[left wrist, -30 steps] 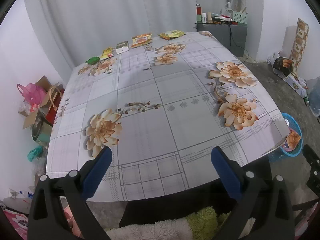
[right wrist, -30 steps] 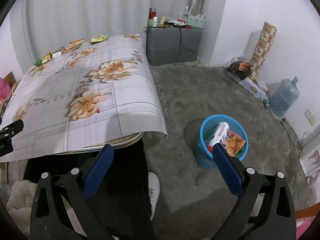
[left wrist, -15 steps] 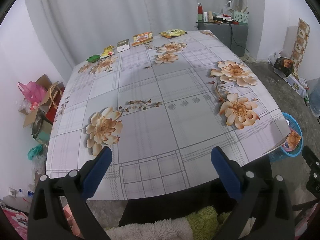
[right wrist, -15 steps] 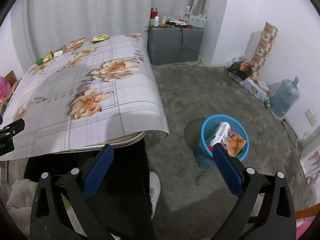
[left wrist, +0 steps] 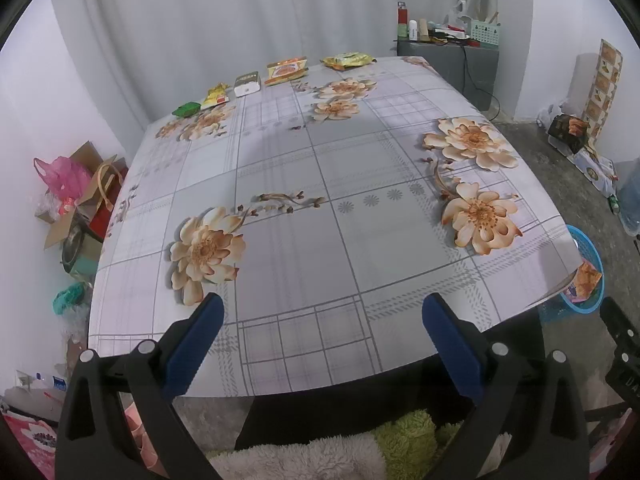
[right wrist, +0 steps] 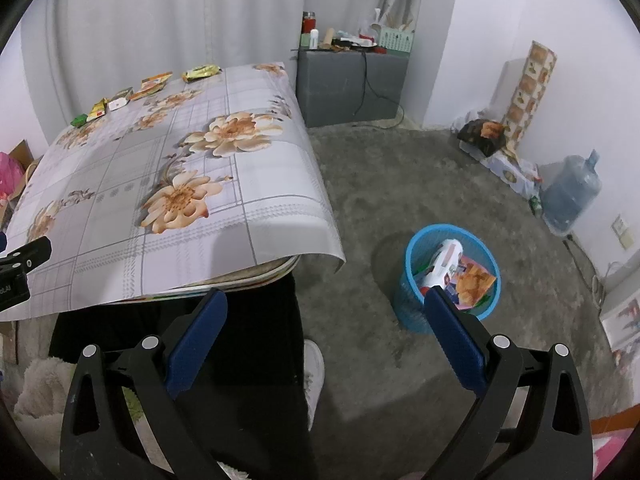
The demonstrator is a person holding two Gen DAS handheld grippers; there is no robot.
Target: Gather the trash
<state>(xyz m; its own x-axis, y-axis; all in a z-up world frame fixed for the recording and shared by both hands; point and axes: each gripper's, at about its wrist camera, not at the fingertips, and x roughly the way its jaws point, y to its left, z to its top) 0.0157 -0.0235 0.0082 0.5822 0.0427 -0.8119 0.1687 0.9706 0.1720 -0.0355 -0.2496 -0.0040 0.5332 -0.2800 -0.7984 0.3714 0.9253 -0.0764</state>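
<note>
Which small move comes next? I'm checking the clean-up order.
Probably reach the left gripper forward across the table toward the green wrapper at the far edge. Both sets of jaws are open and empty, five wrappers still line that edge, and the blue basket already holds trash.

No word, brand or number can be made out with any certainty. The wrappers [left wrist: 286, 70] along the far edge of the table [left wrist: 320, 220] carry print, but it is too small and blurred to read. The black gripper part [right wrist: 16, 276] at the left edge of the right wrist view bears pale lettering that is cut off and unclear, as is the lettering on the black part [left wrist: 628, 376] at the right edge of the left wrist view.
</note>
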